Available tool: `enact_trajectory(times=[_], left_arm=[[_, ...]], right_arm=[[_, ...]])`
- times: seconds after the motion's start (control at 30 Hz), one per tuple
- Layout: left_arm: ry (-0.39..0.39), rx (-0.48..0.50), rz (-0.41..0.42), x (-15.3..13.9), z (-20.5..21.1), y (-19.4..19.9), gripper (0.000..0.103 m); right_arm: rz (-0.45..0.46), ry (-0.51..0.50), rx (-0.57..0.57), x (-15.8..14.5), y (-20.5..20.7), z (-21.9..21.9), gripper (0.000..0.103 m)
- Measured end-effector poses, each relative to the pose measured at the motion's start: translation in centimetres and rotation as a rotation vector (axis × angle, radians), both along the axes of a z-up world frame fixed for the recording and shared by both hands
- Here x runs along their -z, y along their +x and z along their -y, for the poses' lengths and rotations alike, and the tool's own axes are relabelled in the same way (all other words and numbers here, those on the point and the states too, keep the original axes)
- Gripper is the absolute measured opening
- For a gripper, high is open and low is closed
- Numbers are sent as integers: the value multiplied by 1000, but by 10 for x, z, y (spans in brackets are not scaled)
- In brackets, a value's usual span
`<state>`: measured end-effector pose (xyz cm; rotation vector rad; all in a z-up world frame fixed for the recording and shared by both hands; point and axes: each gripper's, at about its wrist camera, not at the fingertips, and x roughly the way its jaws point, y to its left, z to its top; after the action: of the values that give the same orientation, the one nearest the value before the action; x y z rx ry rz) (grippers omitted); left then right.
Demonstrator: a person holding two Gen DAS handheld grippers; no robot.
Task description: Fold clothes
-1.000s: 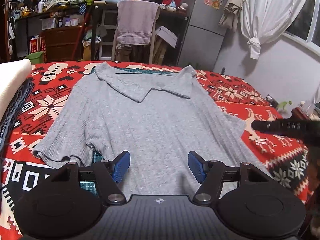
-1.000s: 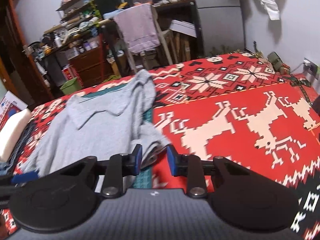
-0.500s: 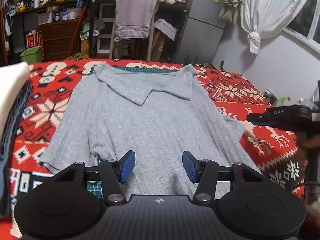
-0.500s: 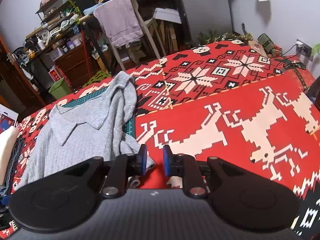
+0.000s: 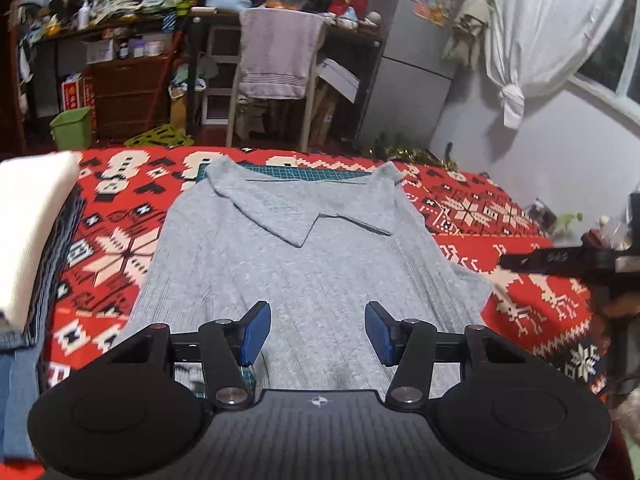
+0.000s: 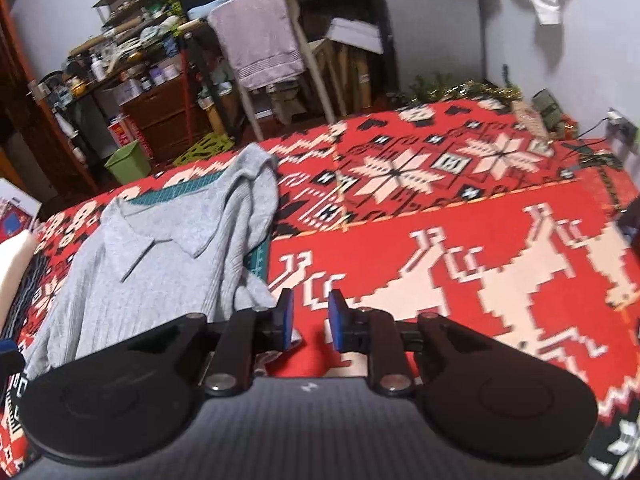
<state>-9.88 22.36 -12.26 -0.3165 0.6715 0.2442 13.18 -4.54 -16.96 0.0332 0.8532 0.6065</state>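
Observation:
A grey polo shirt (image 5: pixel 304 264) lies spread face up on the red patterned blanket (image 5: pixel 520 292), collar at the far end. My left gripper (image 5: pixel 318 334) hovers open over the shirt's lower middle, with only cloth below its blue pads. In the right wrist view the shirt (image 6: pixel 160 264) lies to the left, its right sleeve (image 6: pixel 256 294) bunched just left of my right gripper (image 6: pixel 311 322). That gripper's pads stand a narrow gap apart with nothing between them, over bare blanket (image 6: pixel 460 280). The right gripper (image 5: pixel 560 258) also shows at the left view's right edge.
A folded stack topped by white cloth (image 5: pixel 32 232) sits on the bed's left side, with denim (image 5: pixel 12 392) nearer. A green cutting mat (image 5: pixel 300 172) peeks from under the collar. Beyond the bed stand a chair with a towel (image 5: pixel 276 56), cluttered shelves and a green bin (image 5: pixel 72 126).
The left gripper's pads have narrowed somewhat over the shirt. The right gripper's gap has shrunk a little and it has drifted right, off the sleeve, onto bare blanket.

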Motion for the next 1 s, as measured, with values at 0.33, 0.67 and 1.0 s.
enact_trajectory(times=[0.33, 0.67, 1.0], left_arm=[[-33, -55, -18, 8, -1, -23, 51], [-20, -60, -23, 10, 0, -25, 51], [-40, -101, -47, 18, -8, -26, 51]], right_arm=[[-14, -50, -56, 29, -6, -26, 22], [56, -128, -70, 14, -8, -25, 4], [82, -163, 68, 3, 26, 23, 4]])
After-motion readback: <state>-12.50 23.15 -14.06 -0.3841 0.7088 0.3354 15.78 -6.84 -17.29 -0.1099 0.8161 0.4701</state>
